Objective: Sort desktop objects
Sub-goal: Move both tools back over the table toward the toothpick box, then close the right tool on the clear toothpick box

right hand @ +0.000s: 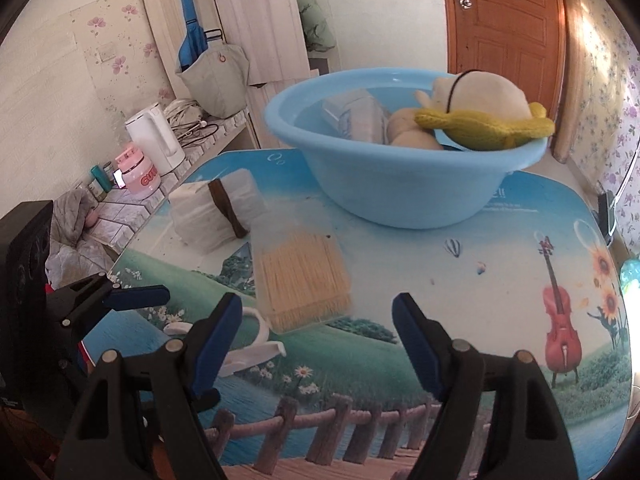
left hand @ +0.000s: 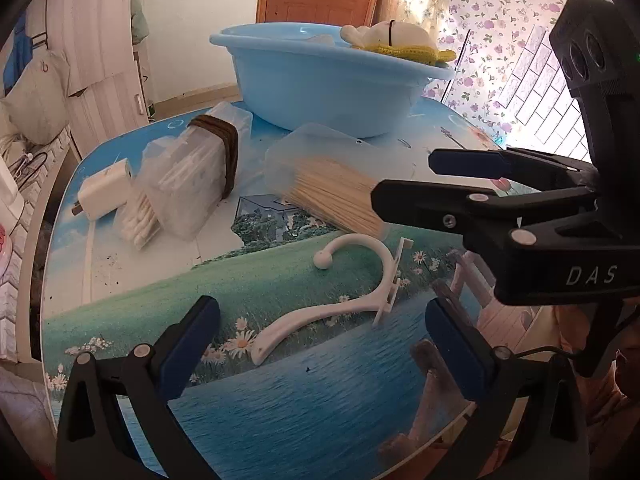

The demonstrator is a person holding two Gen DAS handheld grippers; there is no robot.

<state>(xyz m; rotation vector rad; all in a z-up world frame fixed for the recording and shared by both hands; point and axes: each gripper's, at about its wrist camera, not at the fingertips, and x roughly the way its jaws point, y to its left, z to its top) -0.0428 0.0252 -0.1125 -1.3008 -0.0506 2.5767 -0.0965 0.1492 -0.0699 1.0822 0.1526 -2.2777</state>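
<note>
A white plastic hook (left hand: 344, 296) lies on the picture-printed table just ahead of my open, empty left gripper (left hand: 322, 320); it also shows in the right wrist view (right hand: 256, 344). My right gripper (right hand: 318, 320) is open and empty, its jaws on either side of the near end of a clear box of toothpicks (right hand: 304, 276) (left hand: 340, 184). A banded box of cotton swabs (left hand: 192, 176) (right hand: 216, 212) and a white charger (left hand: 104, 190) lie to the left. A blue basin (left hand: 328, 80) (right hand: 400, 184) at the back holds a plush toy (right hand: 480, 112) and a tissue pack (right hand: 356, 116).
The right gripper (left hand: 408, 176) reaches in from the right of the left wrist view, over the toothpick box. A low shelf on the left carries a white kettle (right hand: 156, 140) and a pink jar (right hand: 138, 172). The table edge (left hand: 60, 208) curves along the left.
</note>
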